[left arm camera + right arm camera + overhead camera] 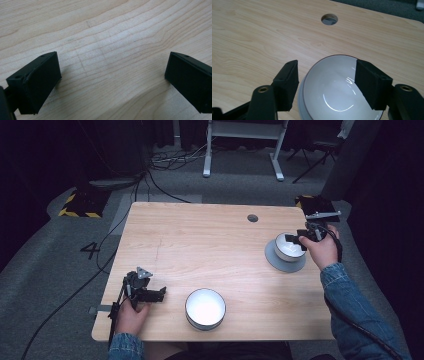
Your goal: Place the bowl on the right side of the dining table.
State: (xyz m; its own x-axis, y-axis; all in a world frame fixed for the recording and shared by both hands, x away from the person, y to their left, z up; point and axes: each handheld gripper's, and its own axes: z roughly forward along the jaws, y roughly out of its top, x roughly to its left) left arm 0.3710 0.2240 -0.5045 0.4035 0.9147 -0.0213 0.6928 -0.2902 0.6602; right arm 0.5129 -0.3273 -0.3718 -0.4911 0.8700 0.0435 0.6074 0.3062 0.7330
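Bowls on a wooden table [200, 245], one at each gripper's side.

From above, the right gripper [295, 239] sits at a small white bowl [289, 247] on a grey saucer [272, 259] near the table's cable hole [252, 218]; its own view shows what the high view cannot: the jaws spread, one outside the rim and one over the inside, not clenched. The left gripper [159, 295] lies near the table's front left corner, just left of a larger white bowl [205, 308]; its view shows jaws wide apart over bare wood.
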